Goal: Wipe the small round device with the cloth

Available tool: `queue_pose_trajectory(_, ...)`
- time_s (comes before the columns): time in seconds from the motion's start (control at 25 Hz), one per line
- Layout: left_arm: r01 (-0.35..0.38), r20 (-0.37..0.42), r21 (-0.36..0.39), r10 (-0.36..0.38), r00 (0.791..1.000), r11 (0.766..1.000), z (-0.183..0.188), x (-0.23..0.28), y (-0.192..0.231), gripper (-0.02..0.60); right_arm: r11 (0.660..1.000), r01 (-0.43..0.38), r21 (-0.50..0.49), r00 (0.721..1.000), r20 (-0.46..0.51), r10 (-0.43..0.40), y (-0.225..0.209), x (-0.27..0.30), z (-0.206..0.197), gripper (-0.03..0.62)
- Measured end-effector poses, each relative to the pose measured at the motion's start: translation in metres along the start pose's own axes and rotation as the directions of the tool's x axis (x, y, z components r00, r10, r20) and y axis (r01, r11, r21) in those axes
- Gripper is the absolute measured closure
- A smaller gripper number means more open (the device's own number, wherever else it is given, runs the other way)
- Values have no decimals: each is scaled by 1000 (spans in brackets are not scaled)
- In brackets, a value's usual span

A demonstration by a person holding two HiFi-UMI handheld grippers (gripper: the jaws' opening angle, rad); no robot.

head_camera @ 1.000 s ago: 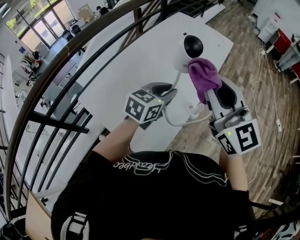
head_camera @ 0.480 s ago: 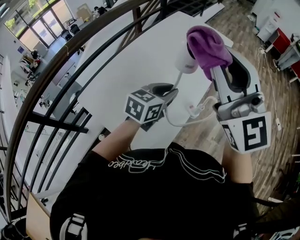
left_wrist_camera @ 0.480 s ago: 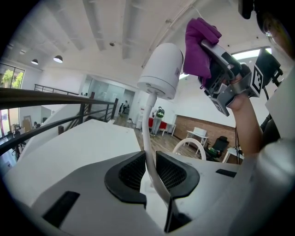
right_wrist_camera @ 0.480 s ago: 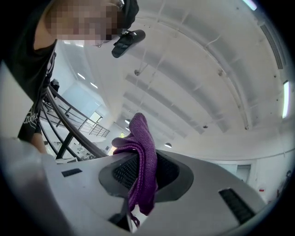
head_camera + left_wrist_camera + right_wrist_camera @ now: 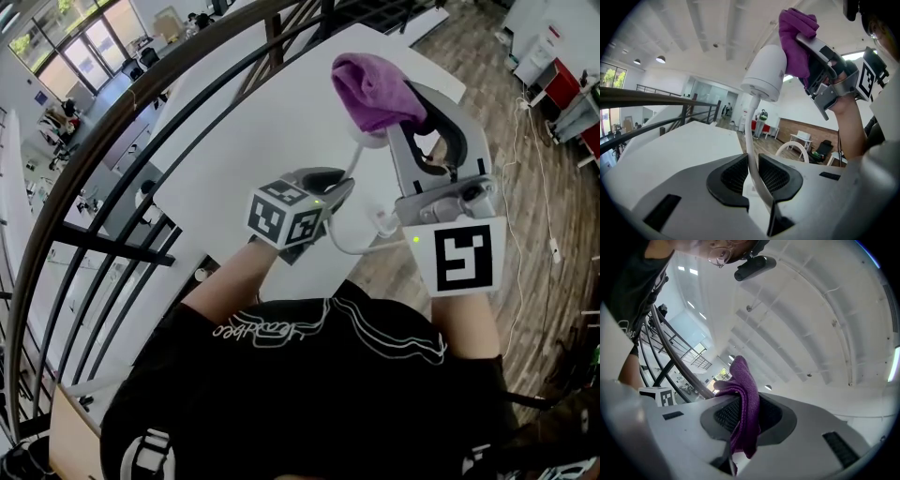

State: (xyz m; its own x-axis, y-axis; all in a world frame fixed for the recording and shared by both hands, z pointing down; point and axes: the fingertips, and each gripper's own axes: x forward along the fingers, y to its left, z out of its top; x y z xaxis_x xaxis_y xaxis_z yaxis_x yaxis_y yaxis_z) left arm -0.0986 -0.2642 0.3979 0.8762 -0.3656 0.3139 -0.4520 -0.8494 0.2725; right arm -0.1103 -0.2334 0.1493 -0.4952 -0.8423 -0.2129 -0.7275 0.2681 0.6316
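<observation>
– Fingers (image 5: 730,176) of left gripper (image 5: 751,165) have just been closing and pinch device (image 5: 765,70) by its stem (image 5: 749,126); right gripper (image 5: 746,416) clamps cloth (image 5: 743,380).
– Wiping step: cloth touches device, held aloft over table (image 5: 267,136). Next probably needs firm strokes round its head.

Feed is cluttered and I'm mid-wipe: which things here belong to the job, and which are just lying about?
Job: purple cloth in right gripper; small round device; left gripper, jaws just closed further on the device's stem.

Lying about: white table; black railing; floor cable; red cabinet.
</observation>
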Motion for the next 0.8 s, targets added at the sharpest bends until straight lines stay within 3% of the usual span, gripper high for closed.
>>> queue_pose_trajectory(0.8, -13, 13, -8, 13, 1000, 1000, 1, 0, 0, 506, 995, -52, -89, 992, -119, 41, 49, 7, -34, 527)
